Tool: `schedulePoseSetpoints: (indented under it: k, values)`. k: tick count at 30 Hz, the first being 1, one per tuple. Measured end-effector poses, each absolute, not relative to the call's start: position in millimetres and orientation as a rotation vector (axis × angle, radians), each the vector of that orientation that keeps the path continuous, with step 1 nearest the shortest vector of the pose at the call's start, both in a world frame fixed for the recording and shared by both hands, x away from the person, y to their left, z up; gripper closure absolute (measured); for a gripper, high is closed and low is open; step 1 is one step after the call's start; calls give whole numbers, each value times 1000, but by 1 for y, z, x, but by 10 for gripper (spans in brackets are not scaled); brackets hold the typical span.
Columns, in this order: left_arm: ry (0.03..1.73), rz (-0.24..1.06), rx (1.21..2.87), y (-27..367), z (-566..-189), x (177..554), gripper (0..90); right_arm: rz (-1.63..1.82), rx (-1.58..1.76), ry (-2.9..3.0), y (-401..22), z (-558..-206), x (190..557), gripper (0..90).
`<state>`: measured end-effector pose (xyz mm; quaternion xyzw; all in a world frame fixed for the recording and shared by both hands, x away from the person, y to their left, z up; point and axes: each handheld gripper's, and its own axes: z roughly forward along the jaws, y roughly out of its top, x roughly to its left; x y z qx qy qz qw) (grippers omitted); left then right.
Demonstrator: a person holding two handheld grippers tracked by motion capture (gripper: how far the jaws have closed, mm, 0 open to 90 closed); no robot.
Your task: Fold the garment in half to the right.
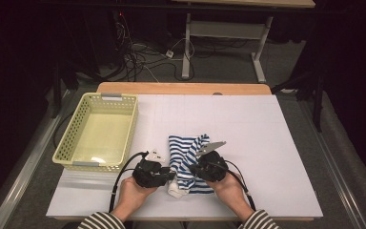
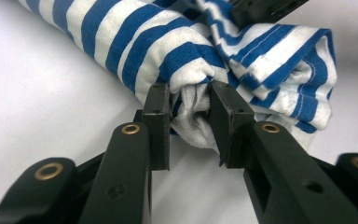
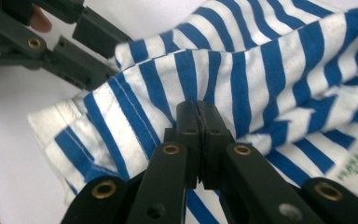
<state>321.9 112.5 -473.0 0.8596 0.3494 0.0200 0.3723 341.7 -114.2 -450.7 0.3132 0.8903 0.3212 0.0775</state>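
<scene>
Striped cloth (image 1: 187, 162): blue and white, part rolled, on white table (image 1: 267, 143) near front edge, between both hands; left gripper (image 2: 189, 122) clamped on rolled end, fabric bunched between pads; right gripper (image 3: 198, 135) pinched tight on a fold of an upper layer (thin fabric, jaws almost meeting). Handling, as judged: keep roll end pinned, draw loose layer snug over roll, avoid tugging against left grip lest roll slacken. Basket (image 1: 95, 131): pale yellow, perforated, left of cloth, well apart; nothing inside.

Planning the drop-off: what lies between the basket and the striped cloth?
Bare white table between basket and cloth, in the high view.
</scene>
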Motion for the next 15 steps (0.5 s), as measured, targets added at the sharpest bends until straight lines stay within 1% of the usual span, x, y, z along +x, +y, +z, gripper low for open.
schedulePoseSetpoints:
  k: [8,10,13,15]
  values:
    - [901,41,2193,113,-473,322,664,960,977,2636,-138,-455,332,897]
    - [891,56,2164,114,-469,320,632,964,983,2637,-142,-458,330,897]
    - [869,115,2117,116,-457,318,557,974,998,2632,-145,-462,328,896]
    - [867,135,2086,116,-453,319,535,977,1003,2632,-145,-462,328,894]
